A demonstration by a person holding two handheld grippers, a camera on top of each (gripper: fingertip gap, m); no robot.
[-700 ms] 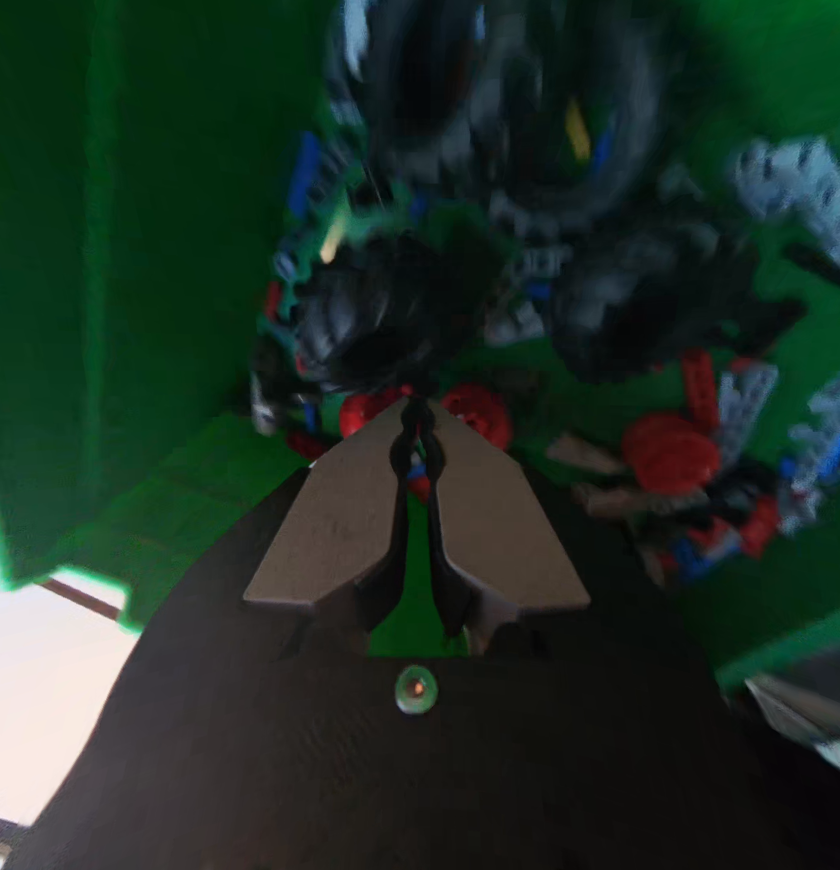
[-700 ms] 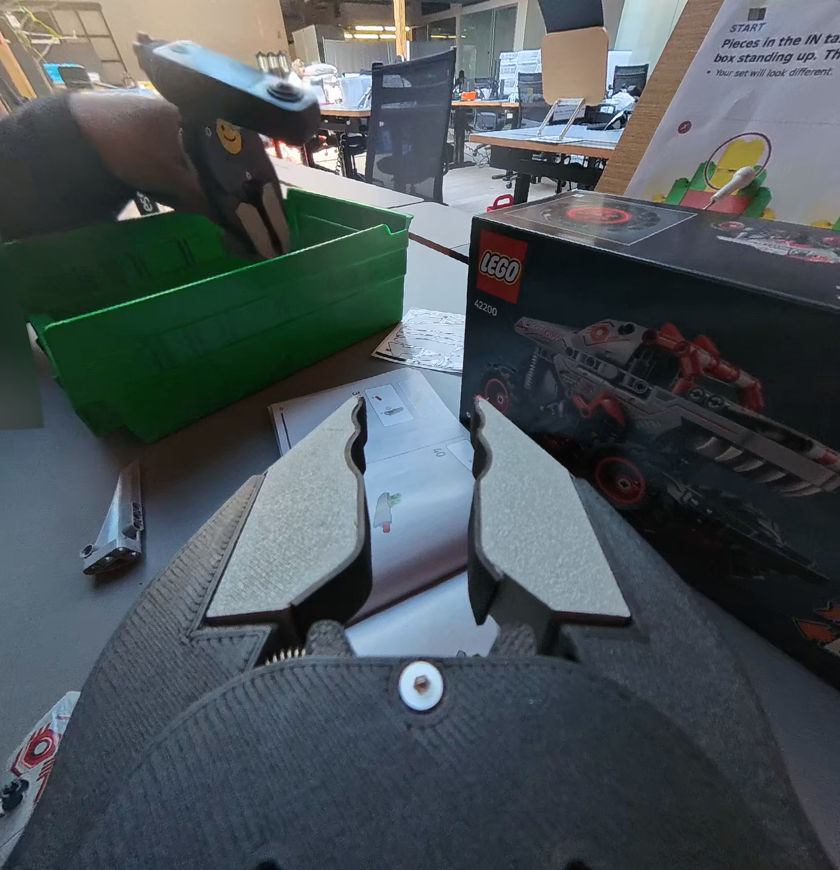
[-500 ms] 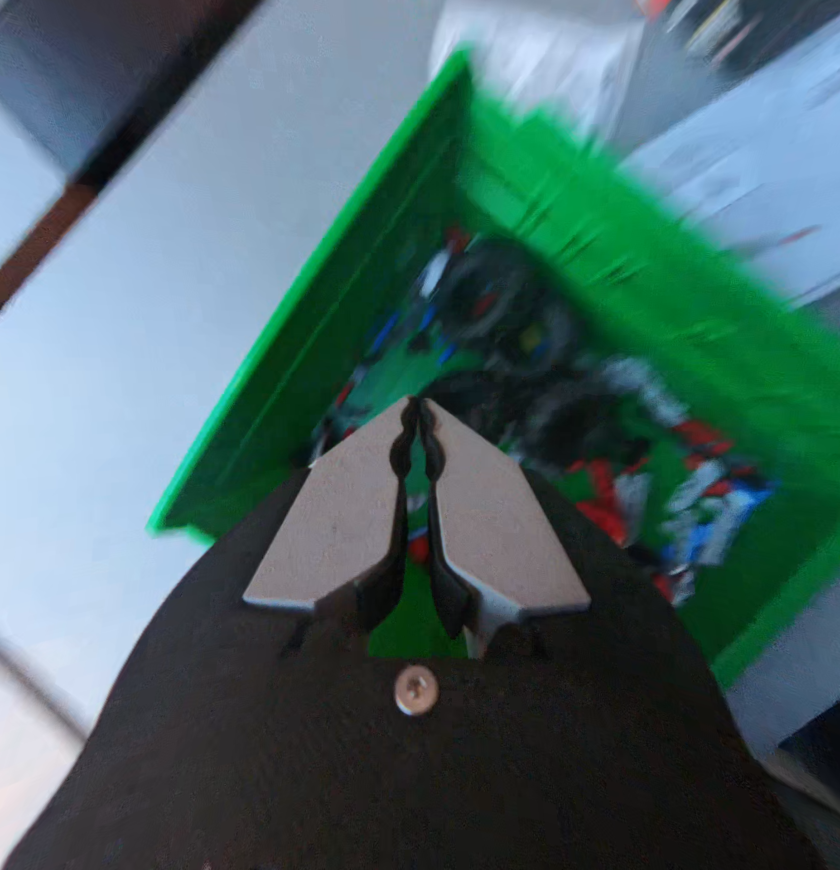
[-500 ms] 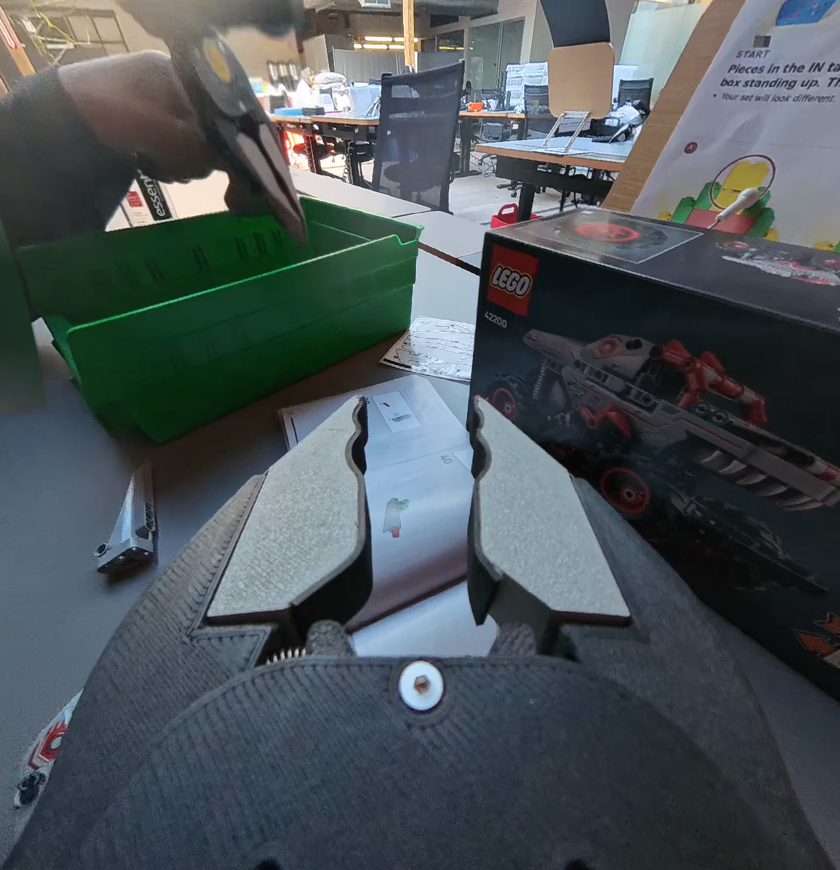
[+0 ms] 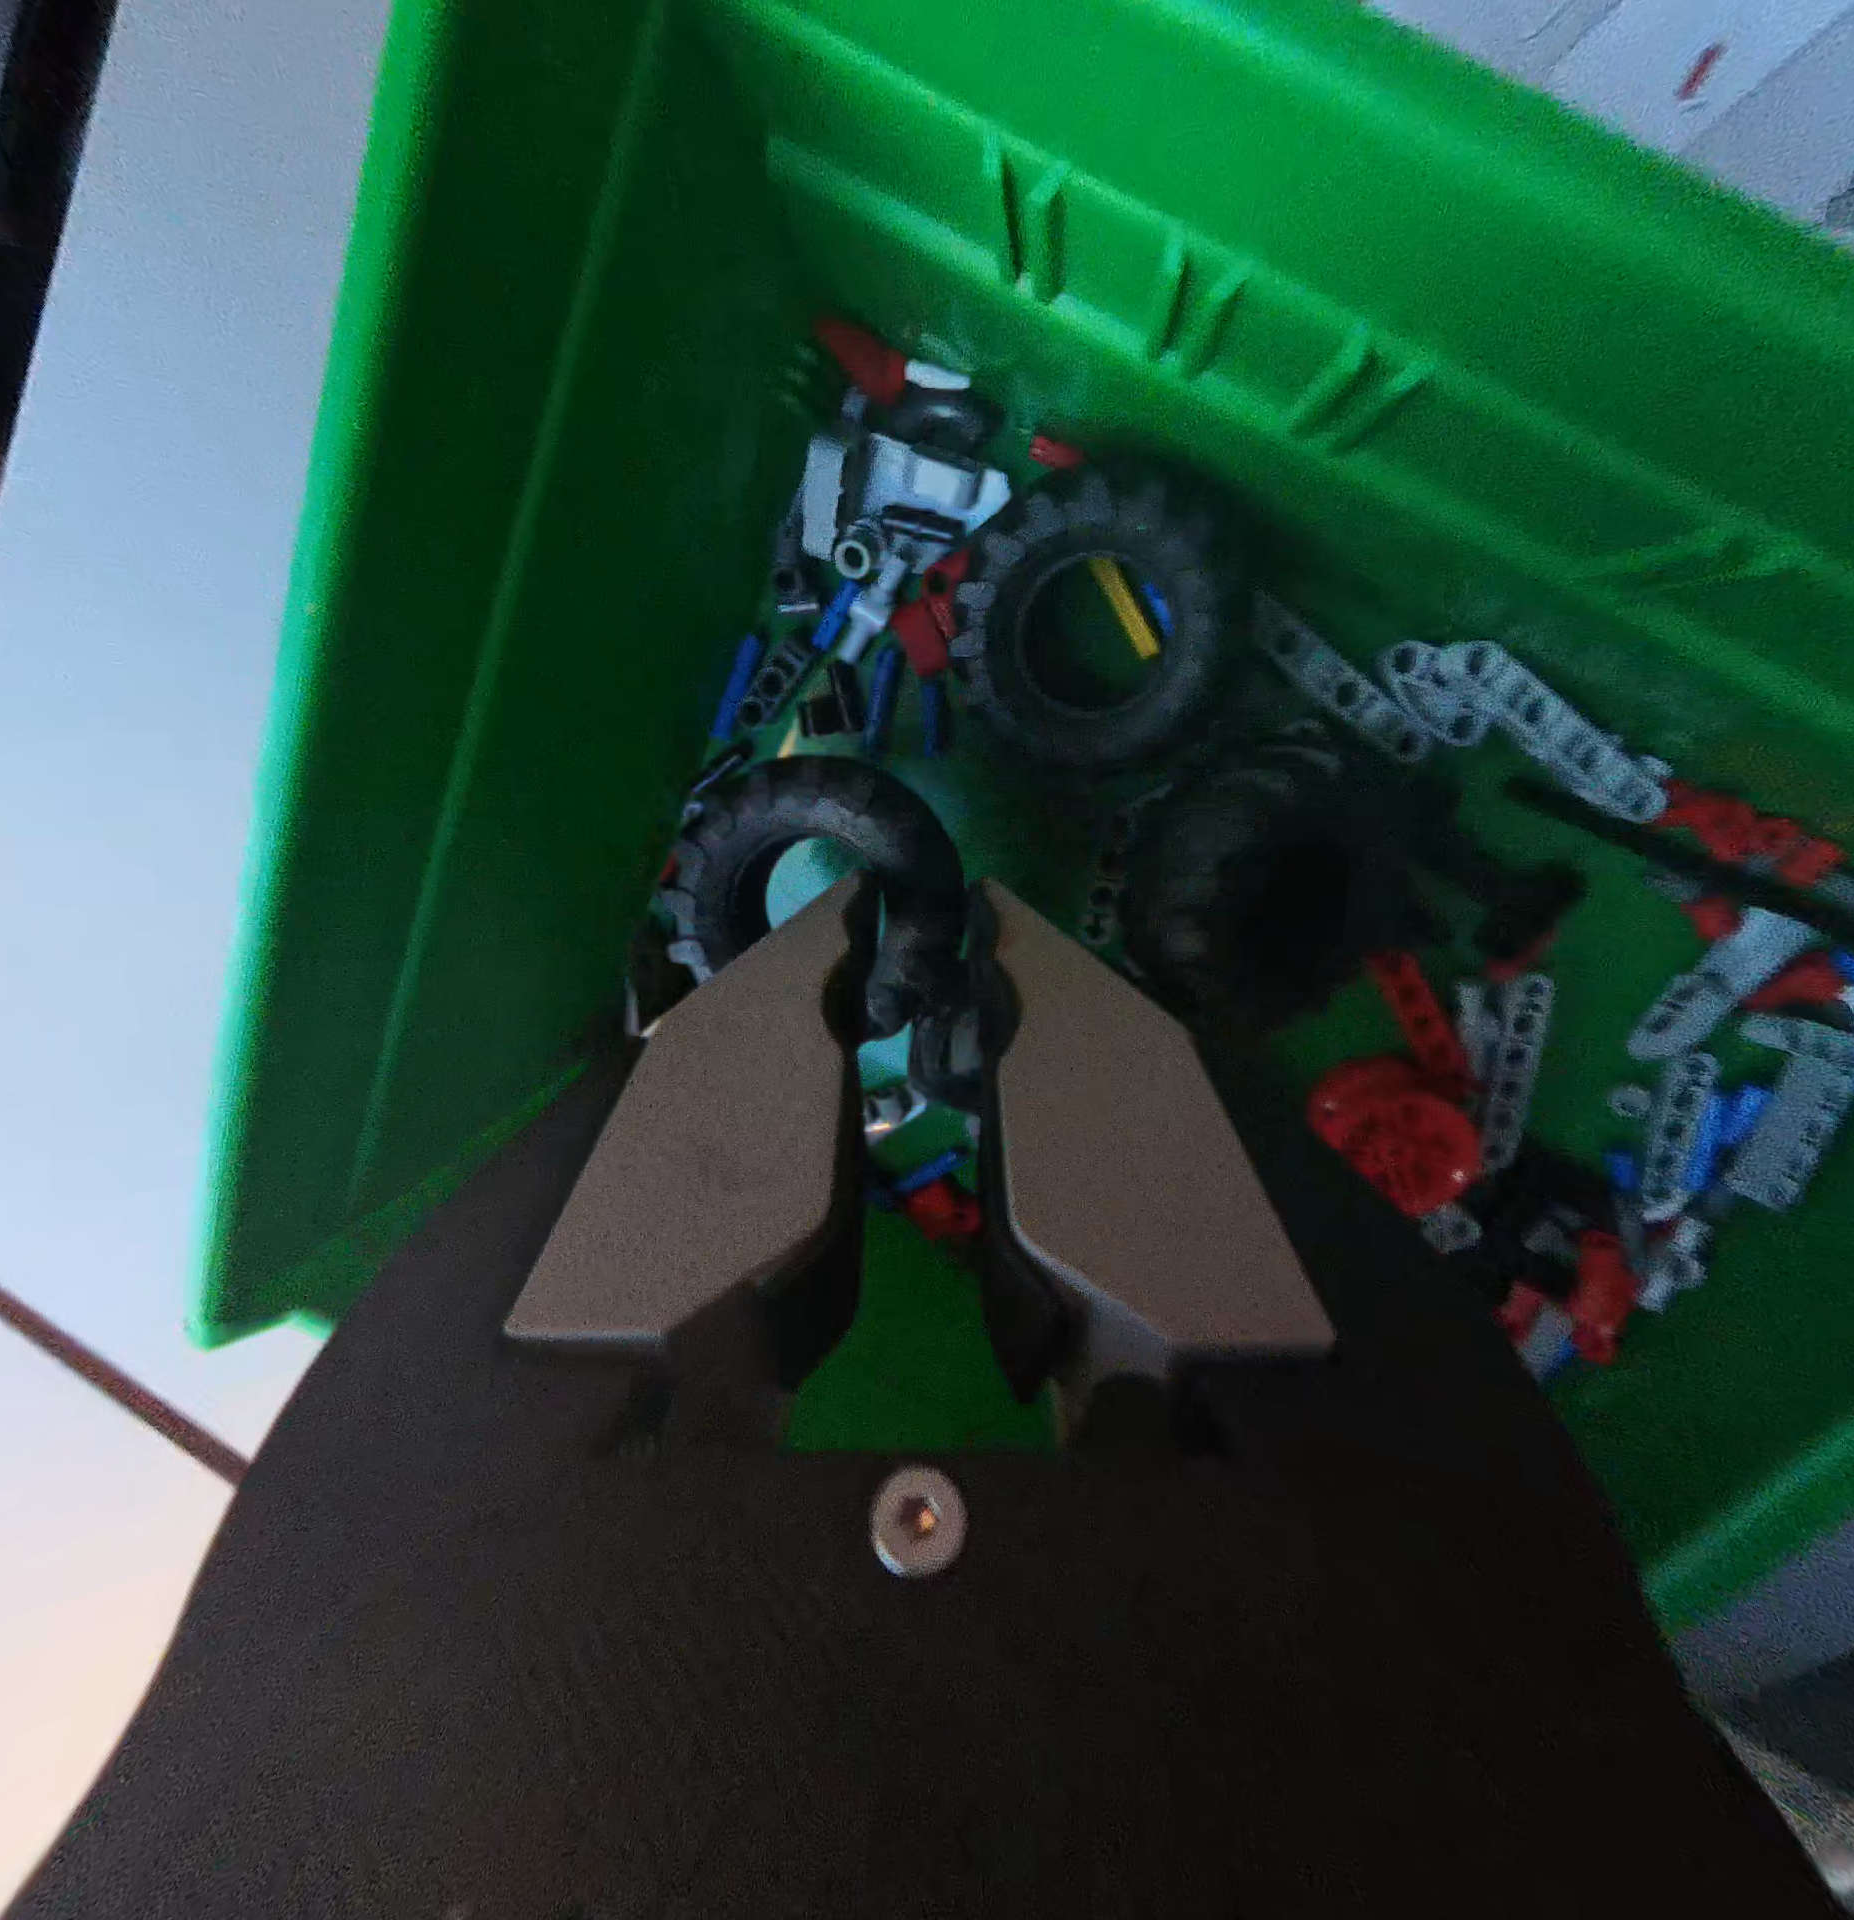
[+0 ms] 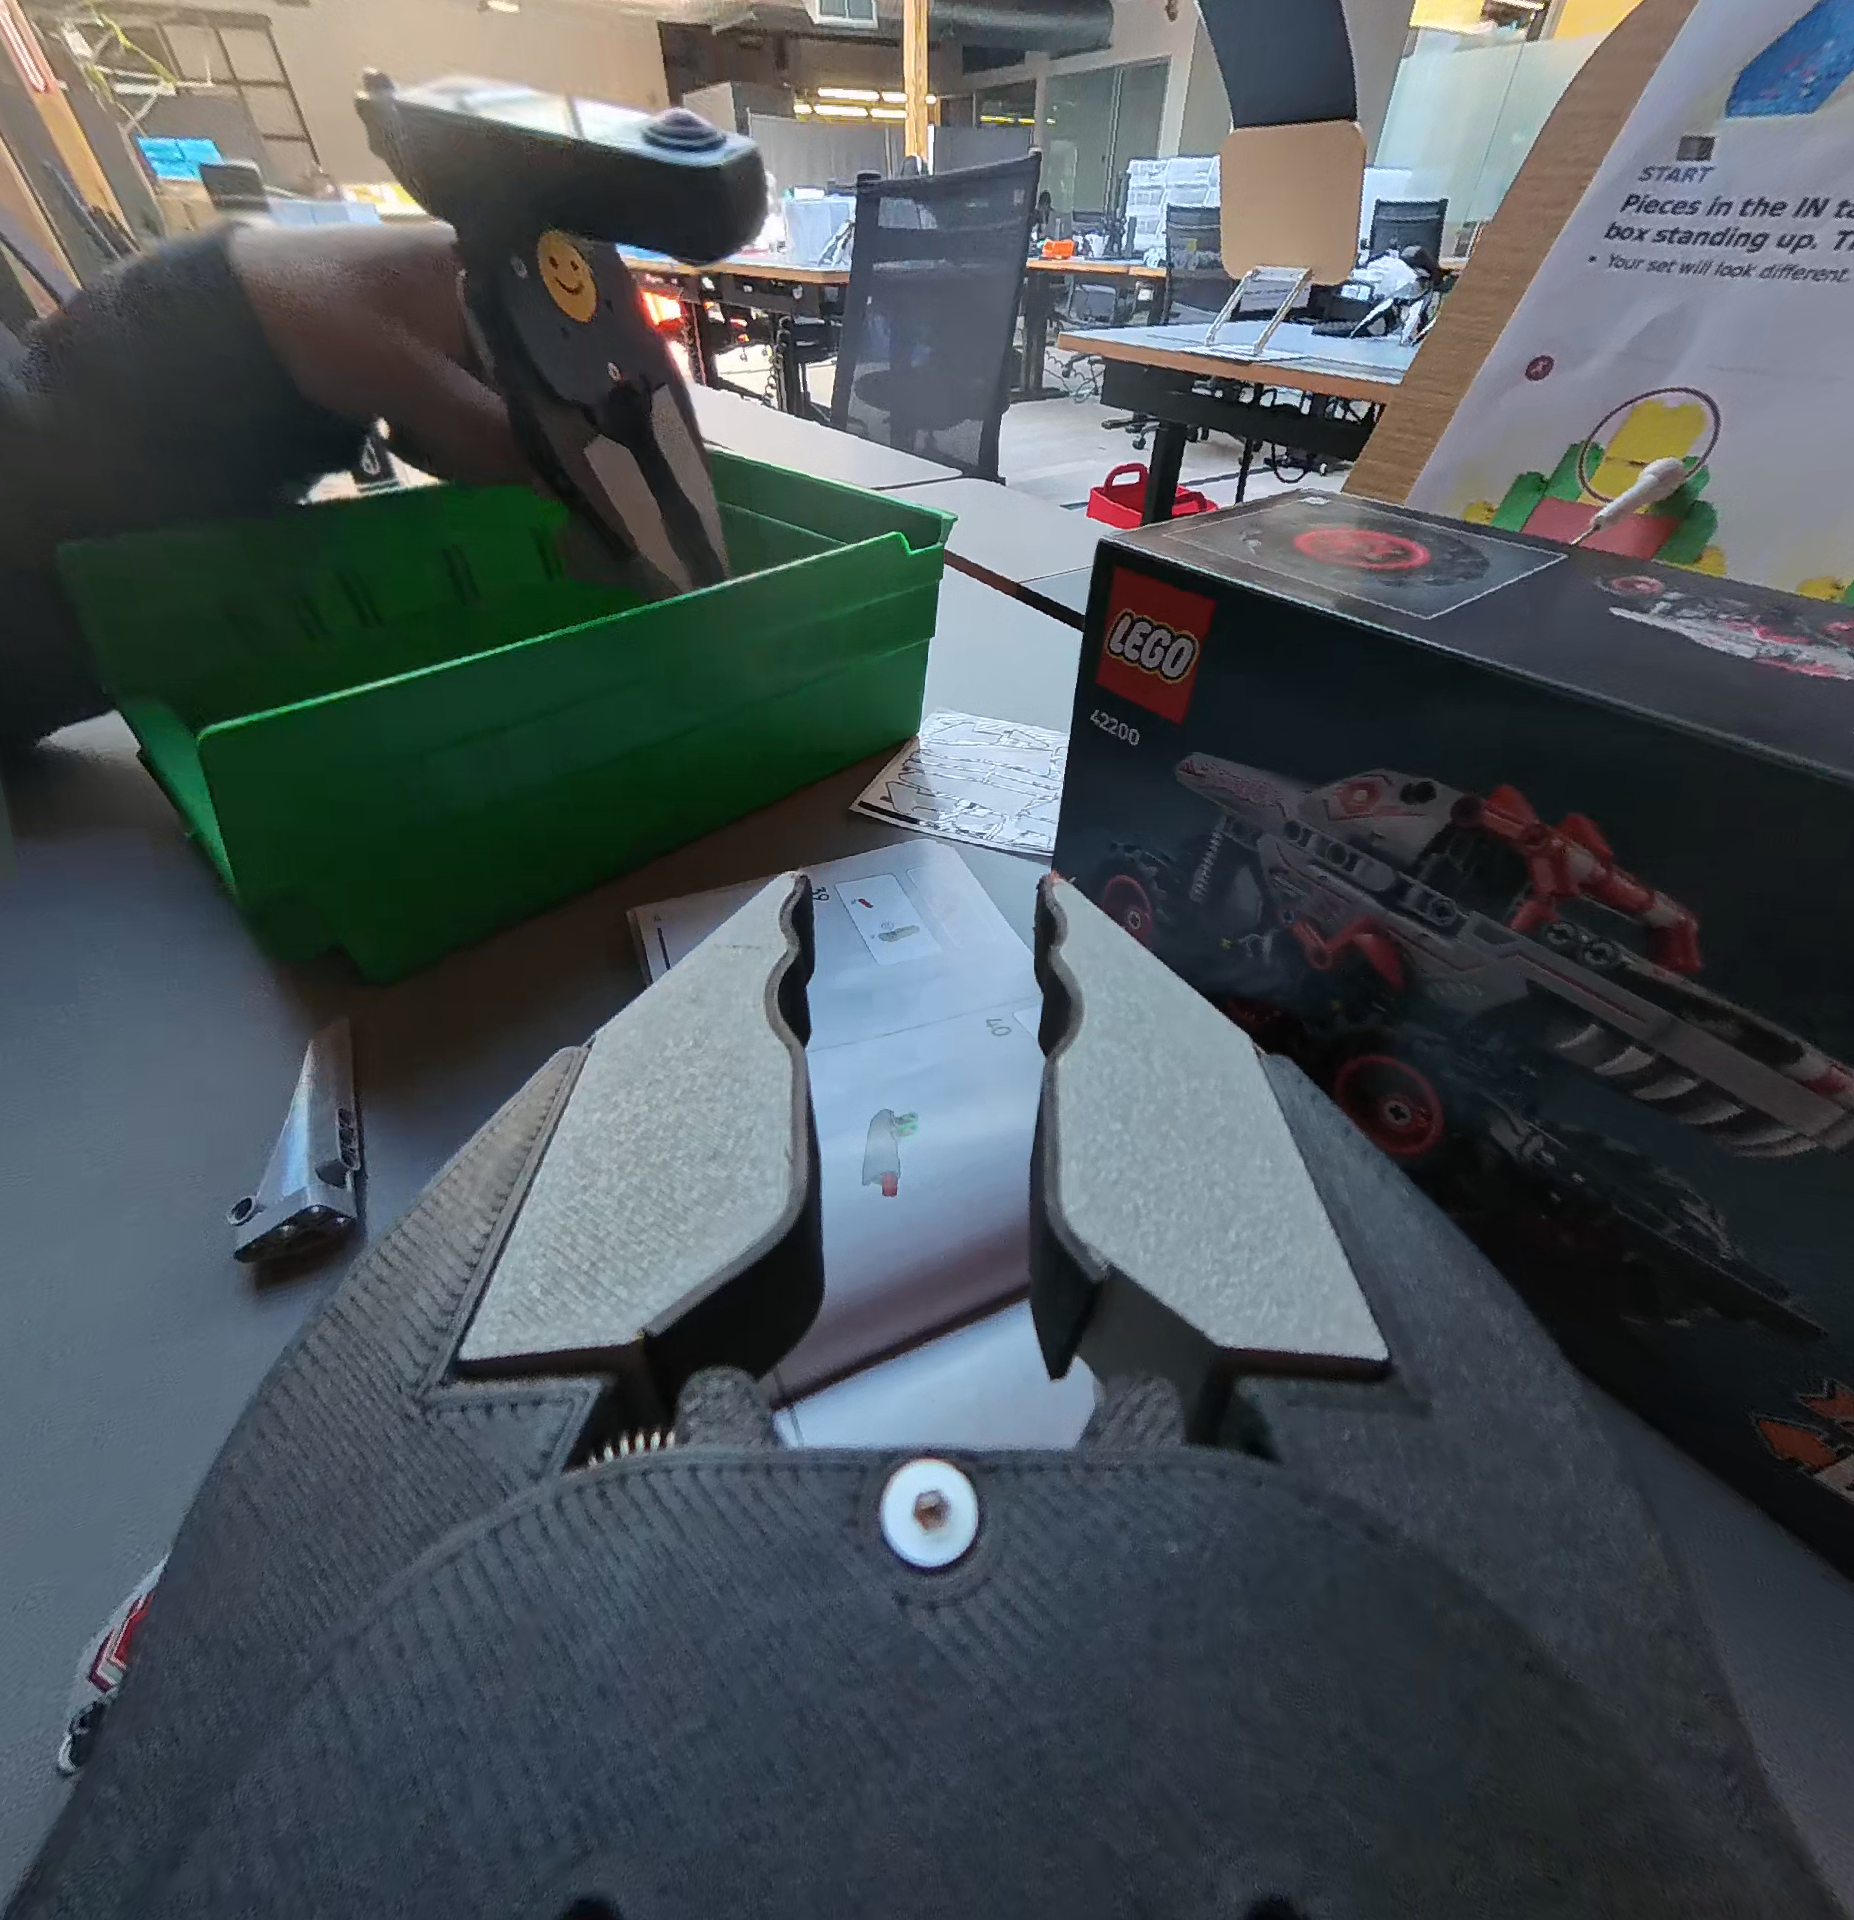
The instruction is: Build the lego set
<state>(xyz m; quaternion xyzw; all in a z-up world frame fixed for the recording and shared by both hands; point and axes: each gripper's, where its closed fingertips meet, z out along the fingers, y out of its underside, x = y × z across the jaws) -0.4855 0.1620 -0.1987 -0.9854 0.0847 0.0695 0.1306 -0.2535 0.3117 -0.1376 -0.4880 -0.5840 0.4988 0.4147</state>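
A green bin holds loose Lego parts: black tyres, grey beams, a red wheel hub, and small blue and red pins. My left gripper reaches into the bin, and its jaws are closed down on the wall of a black tyre near the bin's left corner. In the right wrist view the left gripper dips into the bin, held by a gloved hand. My right gripper is open and empty above the instruction booklet.
The Lego box stands close on the right. A grey panel piece lies on the dark table to the left. A sticker sheet lies between bin and box. Two more tyres lie deeper in the bin.
My left gripper rose out of the bin, then came back down into it, and its jaws, shut before, now have the tyre wall between them. The right gripper has barely moved.
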